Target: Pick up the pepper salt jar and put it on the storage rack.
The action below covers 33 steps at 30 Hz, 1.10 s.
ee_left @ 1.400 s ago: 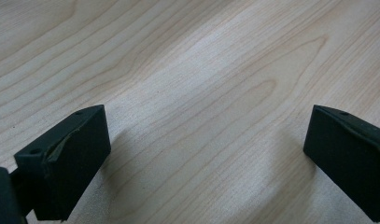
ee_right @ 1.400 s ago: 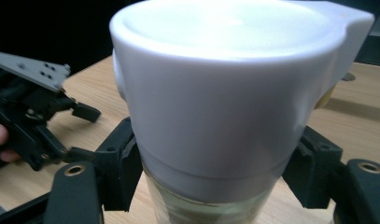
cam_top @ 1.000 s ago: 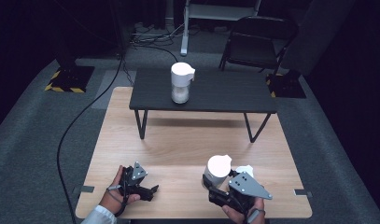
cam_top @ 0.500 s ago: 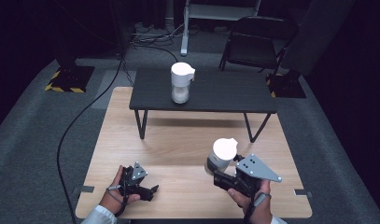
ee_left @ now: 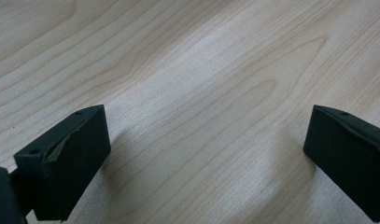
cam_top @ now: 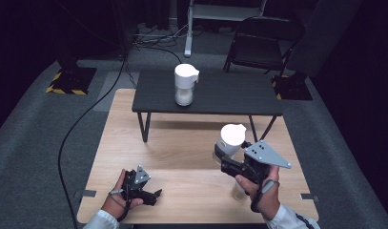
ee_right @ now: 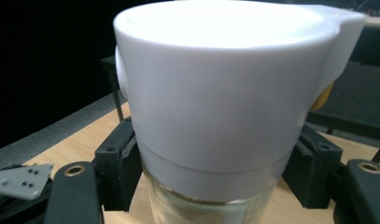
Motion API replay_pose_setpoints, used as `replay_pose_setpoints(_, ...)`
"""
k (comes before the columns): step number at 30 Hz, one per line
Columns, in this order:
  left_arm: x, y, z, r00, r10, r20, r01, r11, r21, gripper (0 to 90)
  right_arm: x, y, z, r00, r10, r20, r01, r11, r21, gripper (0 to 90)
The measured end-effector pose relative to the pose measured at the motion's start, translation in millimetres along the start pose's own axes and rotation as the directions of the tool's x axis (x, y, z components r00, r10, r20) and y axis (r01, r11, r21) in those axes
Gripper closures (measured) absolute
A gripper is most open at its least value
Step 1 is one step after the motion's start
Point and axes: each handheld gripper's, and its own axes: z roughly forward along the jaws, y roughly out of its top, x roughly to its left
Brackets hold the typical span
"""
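I have the right tool clamped on the glass jar with the white plastic pour-spout lid; in the right gripper view its two black jaws press the glass body just under the lid from either side, and the jar stands roughly upright between them. In the high view the jar hangs clear of the light wooden tabletop, above its right half and near my edge. So I judge the step in hand as the carry: the jar is grasped and lifted, not yet put anywhere.

My left tool rests low on the tabletop at the near left, well apart from the jar. Its jaws stand wide apart over bare wood with nothing between them.

A second jar of the same kind, white lid over a glass body, stands on the small dark table beyond the wooden tabletop. My guess is that the held jar belongs up there beside it, though I cannot be sure. If so, the next move calls for carrying it forward high enough to clear the dark table's near edge, keeping it upright so nothing spills through the spout, then setting it down apart from the other jar before I let the jaws go.
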Motion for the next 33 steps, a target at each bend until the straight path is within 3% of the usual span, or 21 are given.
replay_pose_setpoints(17,0.1,0.0,0.0,1.0,0.0,0.0,0.0,1.0,0.0,0.4,-18.7,22.1,24.7,0.9996,-0.006,0.028,0.006,1.0,-0.01,29.7)
replay_pose_setpoints(33,0.1,0.0,0.0,1.0,0.0,0.001,0.0,1.0,0.0,0.4,-24.9,40.7,44.2,0.9976,-0.012,0.068,0.014,1.0,-0.025,29.7)
